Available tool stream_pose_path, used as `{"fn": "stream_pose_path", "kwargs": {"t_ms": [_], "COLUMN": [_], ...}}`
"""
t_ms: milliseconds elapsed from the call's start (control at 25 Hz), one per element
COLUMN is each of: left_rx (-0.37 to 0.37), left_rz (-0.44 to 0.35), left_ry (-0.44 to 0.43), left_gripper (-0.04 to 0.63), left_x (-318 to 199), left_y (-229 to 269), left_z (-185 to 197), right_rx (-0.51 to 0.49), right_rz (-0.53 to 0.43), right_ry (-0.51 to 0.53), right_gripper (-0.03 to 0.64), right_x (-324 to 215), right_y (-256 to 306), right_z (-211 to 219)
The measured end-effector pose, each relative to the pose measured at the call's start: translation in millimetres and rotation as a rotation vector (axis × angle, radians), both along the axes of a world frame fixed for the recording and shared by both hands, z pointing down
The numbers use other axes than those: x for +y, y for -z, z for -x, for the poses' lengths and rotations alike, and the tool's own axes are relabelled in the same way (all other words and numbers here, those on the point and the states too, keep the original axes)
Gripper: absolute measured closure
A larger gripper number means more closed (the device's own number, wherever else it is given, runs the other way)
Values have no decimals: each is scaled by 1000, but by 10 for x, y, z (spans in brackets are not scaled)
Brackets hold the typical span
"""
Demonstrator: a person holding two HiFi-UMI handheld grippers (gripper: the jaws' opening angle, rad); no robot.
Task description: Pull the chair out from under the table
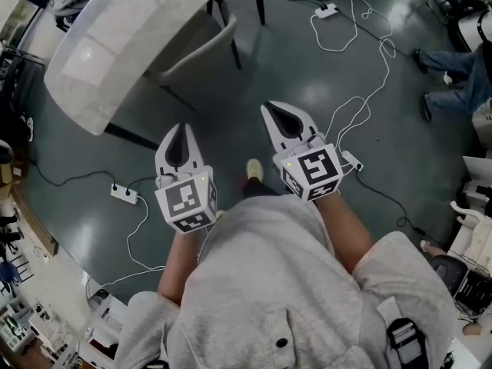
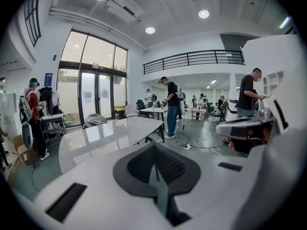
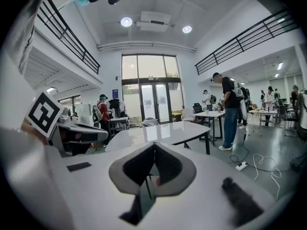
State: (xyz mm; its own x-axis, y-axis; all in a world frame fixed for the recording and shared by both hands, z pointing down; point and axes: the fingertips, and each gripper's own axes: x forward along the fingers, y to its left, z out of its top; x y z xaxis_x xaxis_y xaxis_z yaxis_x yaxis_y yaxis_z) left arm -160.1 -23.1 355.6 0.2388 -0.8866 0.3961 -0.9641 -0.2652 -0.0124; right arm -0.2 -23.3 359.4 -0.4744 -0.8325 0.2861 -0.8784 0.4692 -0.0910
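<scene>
Down on the chair (image 1: 206,46) first, top of the head view: tucked in under the white table (image 1: 100,60), only the curved grey back and a dark leg or two poking out past the tabletop's edge. No sign of any pulling so far, judging by how deep under the top it sits. Out from there to the left gripper (image 1: 183,131), aimed up toward the chair but well apart from it, fingers pressed together on nothing. Same story at the right gripper (image 1: 274,112), just beside the left and a touch nearer the chair, fingers together too, empty, bare dark floor (image 1: 231,106) between both and the chair. Confirmed in both gripper views: jaws shut to a thin slit, nothing caught in them, table standing ahead across open floor. So, by the look of it, nothing of the job done and all of it left: closing the gap to the chair, opening up, getting a grip on the back, then drawing it clear of the table. Further out, a shoe (image 1: 254,170) low between the two grippers, a power strip (image 1: 123,193) on the floor to the left, a seated person's legs (image 1: 453,68) far off at the right edge, none of it in the chair's way as far as can be told
</scene>
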Motion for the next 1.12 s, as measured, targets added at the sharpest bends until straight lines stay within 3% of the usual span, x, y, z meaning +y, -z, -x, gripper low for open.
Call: {"fn": "stream_pose_path", "kwargs": {"t_ms": [520,1120], "left_rx": [-30,-39], "left_rz": [-27,-22], "left_ry": [29,15], "left_gripper": [583,583], "left_x": [-257,-709], "left_y": [95,-56], "left_z": [-321,-264], "right_rx": [-14,22], "right_rz": [-22,-28], "right_ry": [39,19], "right_gripper": [592,592], "right_x": [-269,-691], "right_y": [74,-24], "right_z": [-331,-395]}}
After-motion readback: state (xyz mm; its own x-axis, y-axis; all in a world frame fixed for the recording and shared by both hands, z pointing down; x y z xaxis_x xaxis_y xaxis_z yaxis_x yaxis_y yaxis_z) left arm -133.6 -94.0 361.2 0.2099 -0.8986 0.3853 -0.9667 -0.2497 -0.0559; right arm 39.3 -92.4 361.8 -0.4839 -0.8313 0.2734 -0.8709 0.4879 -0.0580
